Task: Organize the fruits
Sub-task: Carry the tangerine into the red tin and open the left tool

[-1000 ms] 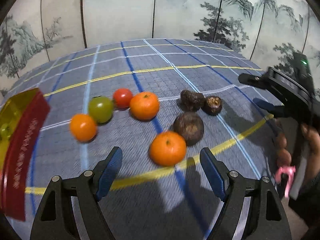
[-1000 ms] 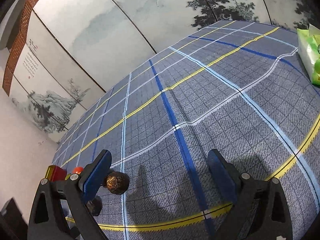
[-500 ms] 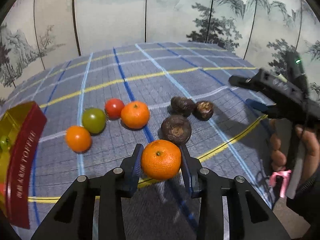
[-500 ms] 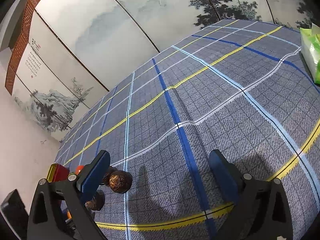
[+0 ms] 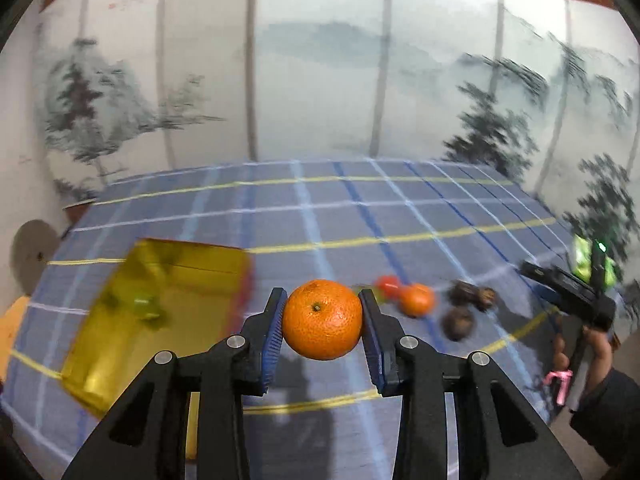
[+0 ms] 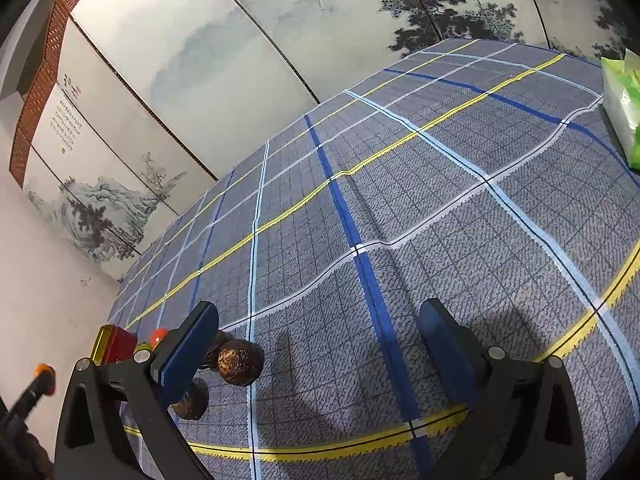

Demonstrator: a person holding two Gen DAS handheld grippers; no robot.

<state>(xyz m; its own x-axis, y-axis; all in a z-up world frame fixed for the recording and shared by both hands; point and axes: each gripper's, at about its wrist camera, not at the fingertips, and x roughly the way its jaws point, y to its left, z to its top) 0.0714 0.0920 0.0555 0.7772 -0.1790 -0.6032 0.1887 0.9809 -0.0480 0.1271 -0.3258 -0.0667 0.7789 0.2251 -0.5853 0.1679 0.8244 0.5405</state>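
Orange mandarin (image 5: 322, 319) clamped in left tool (image 5: 322, 326), unseen from right wrist

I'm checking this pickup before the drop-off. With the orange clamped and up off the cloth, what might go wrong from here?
1. The orange is round and held only at its two sides by the left gripper, so a quick swing might let it slip out.
2. The yellow box sits off to the left; releasing short of it could send the fruit rolling over the checked cloth.

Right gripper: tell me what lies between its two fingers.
Nothing: in the right wrist view the right gripper stands open over bare checked cloth.
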